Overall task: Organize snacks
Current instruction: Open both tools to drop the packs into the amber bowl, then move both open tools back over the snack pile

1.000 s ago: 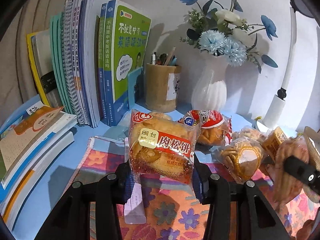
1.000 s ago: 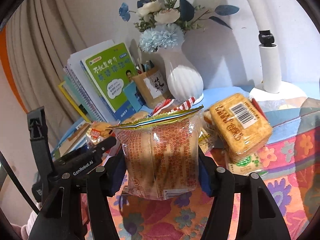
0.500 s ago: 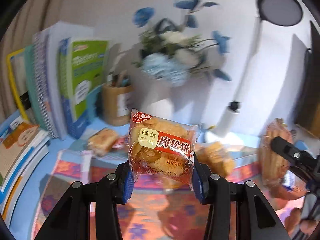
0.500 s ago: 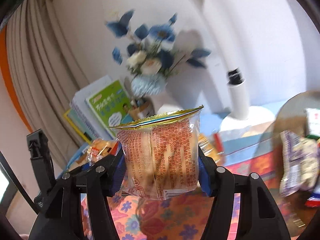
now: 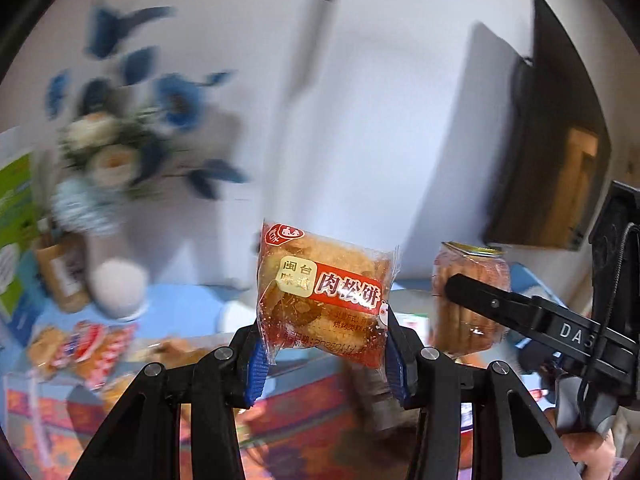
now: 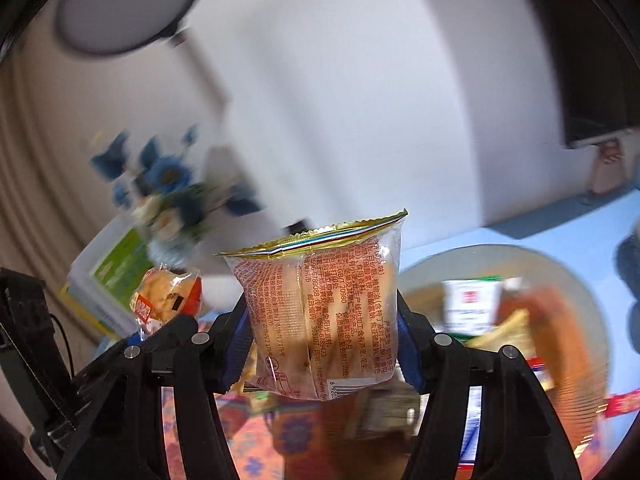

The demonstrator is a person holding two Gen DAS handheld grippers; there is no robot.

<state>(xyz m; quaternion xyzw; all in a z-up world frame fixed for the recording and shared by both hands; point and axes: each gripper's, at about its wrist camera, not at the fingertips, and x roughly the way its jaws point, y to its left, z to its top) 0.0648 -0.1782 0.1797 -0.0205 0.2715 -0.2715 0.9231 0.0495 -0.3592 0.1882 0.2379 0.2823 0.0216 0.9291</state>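
Left wrist view: we see our left gripper (image 5: 324, 364) with its jaws clamped on the meat floss cake packet (image 5: 322, 292), which hangs in the air above the patterned cloth (image 5: 304, 428).
Left blue pads (image 5: 256, 372): they press both sides of the packet's lower half; its red label faces us.
Vase of blue flowers (image 5: 116, 280): our landmark, blurred, standing on the blue table (image 5: 180, 304); the held cake packet is to its right and nearer to us.
Loose snacks (image 5: 80, 348): on the table in front of the vase, slightly to its left, blurred.
Right gripper, seen from the left view (image 5: 492, 304): far to the right of the vase, one black finger across the biscuit packet (image 5: 468, 300).
Right wrist view: we see our right gripper (image 6: 320, 344) with its jaws clamped on the biscuit packet (image 6: 320, 312), upright, gold seal on top, printed back toward us.
Biscuit packet's place: to the right of the vase (image 6: 172, 248) and nearer, raised off the cloth.
Round tray (image 6: 560, 280): well to the right of the vase, holding several blurred snack packs; we cannot tell which kinds.
Cake packet, right view (image 6: 168, 300): just in front of the vase, in the left gripper (image 6: 160, 332).
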